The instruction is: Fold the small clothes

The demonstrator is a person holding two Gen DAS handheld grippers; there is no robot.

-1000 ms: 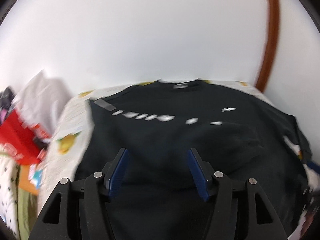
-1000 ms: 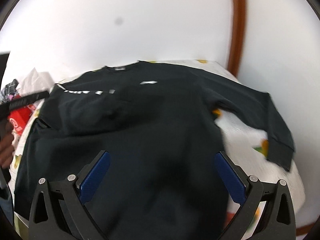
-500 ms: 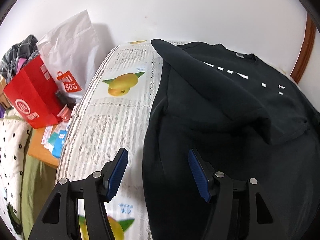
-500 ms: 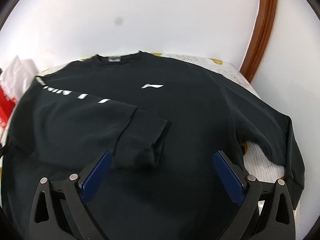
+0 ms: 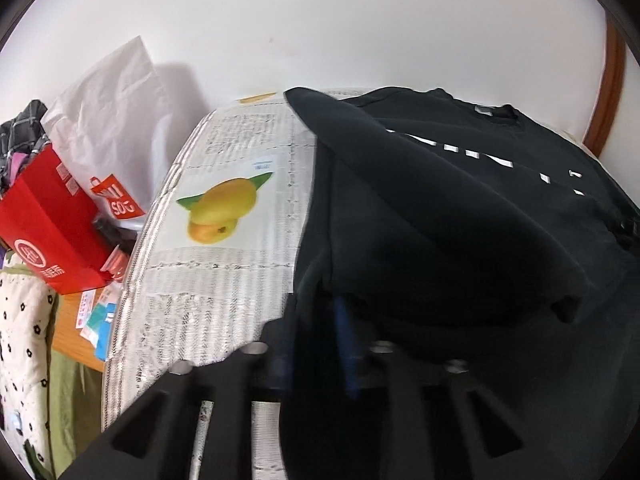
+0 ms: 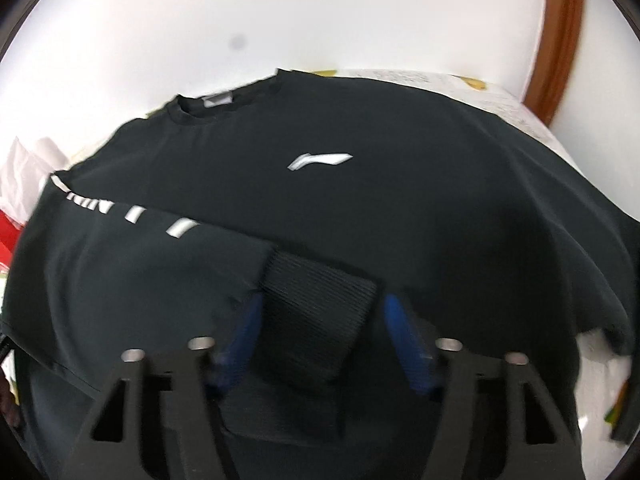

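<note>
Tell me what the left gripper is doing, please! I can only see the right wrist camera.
Observer: The left gripper is at the side edge of the black sweatshirt. Its jaws are closing with that fabric between them.
Operator: What's next to the shirt on that side?
Observer: Bare cover with a mango picture printed on it.
Operator: And past the cover?
Observer: A cream blanket with black dots, lower down beside it.

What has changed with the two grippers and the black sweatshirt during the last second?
Both grippers came down to the black sweatshirt. The left gripper is closing on its side edge; the right gripper is closing around the folded sleeve's ribbed cuff. The sweatshirt still lies spread on the mango-print cover.
</note>
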